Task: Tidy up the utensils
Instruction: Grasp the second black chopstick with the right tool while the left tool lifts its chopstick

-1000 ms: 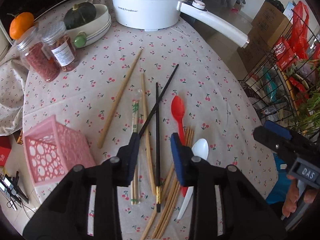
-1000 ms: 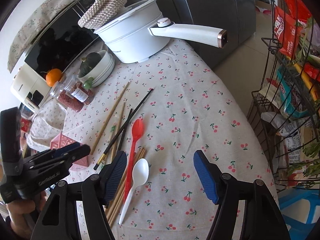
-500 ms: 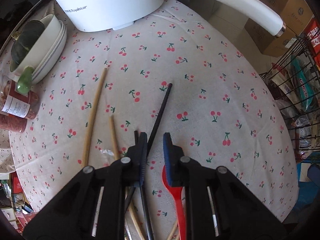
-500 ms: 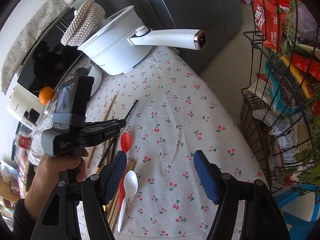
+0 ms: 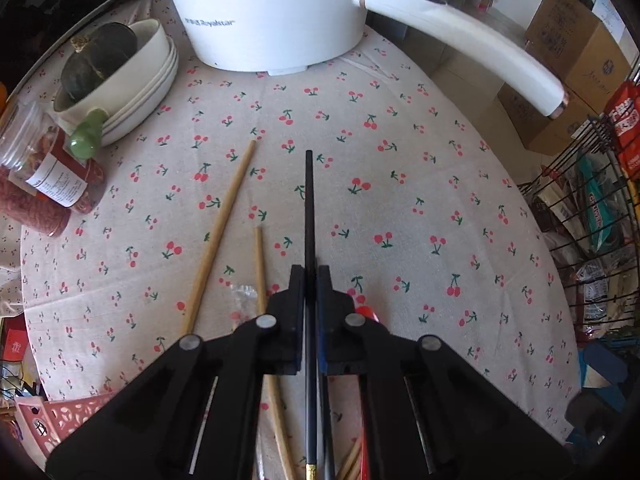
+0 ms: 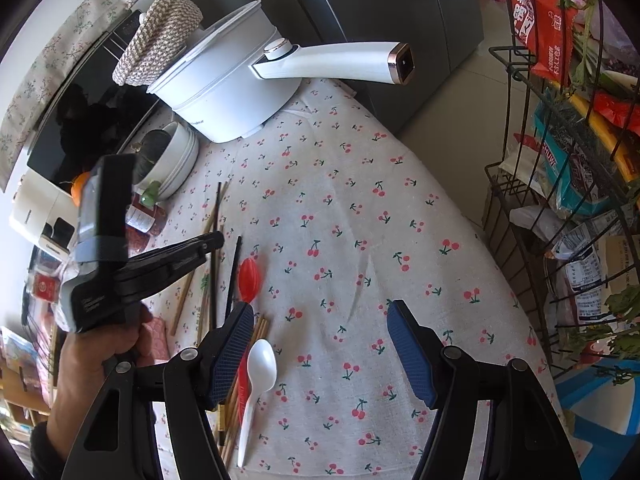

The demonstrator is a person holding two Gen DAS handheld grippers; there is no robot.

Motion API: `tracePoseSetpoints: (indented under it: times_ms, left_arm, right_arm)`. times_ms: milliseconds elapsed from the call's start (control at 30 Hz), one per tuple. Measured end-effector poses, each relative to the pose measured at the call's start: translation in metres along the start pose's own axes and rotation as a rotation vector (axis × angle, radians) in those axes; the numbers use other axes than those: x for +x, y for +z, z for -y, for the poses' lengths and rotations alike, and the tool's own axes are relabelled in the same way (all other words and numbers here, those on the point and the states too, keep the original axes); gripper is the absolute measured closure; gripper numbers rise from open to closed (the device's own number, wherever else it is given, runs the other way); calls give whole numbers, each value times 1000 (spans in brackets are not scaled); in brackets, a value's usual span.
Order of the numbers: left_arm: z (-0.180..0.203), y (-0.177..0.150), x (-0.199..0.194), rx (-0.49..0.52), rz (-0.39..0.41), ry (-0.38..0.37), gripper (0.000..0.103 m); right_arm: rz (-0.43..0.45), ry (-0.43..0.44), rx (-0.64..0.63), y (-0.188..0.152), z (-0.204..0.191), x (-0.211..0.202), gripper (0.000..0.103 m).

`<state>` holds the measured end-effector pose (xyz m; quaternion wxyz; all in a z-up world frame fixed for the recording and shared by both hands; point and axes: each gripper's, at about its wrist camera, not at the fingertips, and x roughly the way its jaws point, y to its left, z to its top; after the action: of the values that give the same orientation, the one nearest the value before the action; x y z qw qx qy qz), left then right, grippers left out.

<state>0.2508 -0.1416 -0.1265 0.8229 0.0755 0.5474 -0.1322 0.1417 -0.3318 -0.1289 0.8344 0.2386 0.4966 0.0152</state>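
We see the black chopstick, thin, straight and matte with a gold band near its lower end, running up the middle of the left wrist view over the cherry-print tablecloth. The left gripper is clamped on it: the two pads have just been closing and now press the stick from both sides, with its tip pointing toward the white electric pot. Whether the stick has left the cloth we cannot tell.

Just beside it lie two bamboo chopsticks, and under the gripper more bamboo sticks and a second dark one. The red spoon and the white spoon lie near the right gripper, whose blue pads stand wide apart with only cloth between them. A corner of the pink basket shows at the lower left.

A second ago the left jaws stood apart above the pile, with the basket and both spoons in full view; since then that gripper has moved forward and down, and the pot looms larger.
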Motion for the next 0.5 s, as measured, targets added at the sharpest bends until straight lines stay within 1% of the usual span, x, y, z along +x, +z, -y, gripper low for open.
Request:
tracePoseSetpoints:
  times_ms: [100,133,200,267,300,367,400,433,500]
  left_arm:
    - [-11,-19,-40,-30,77,-18,97]
    - [-17,-29,-58,-41,110,-27,97]
    - [-25,-51,-93,-42,173,-41,97]
    - [-31,-68,-111,-62,228,-68,97]
    - [-38,-78,-124,-81,250,-87,97]
    - [-49,-92,-138,-116,296,-123,97]
    - [-52,-100,-146,-117,311,-132,97]
    - [-56,-108,-152,-117,328,-134,97]
    - [-64,-121,-160,-121,360,-140,97]
  right_arm:
    - [-19,16,-6,-2,-9,10,34]
    - [-24,24,-14,-3,-15,14,37]
    - [-37,47,-40,-6,-28,21,45]
    - [-50,72,-76,-8,-44,28,58]
    - [-55,80,-92,-9,-52,32,62]
    - [-71,96,-110,-11,-66,41,74]
    - [-86,107,-113,-11,-73,46,77]
    - [-103,119,-117,-12,-79,53,82]
    - [-129,128,-128,-12,-91,65,85]
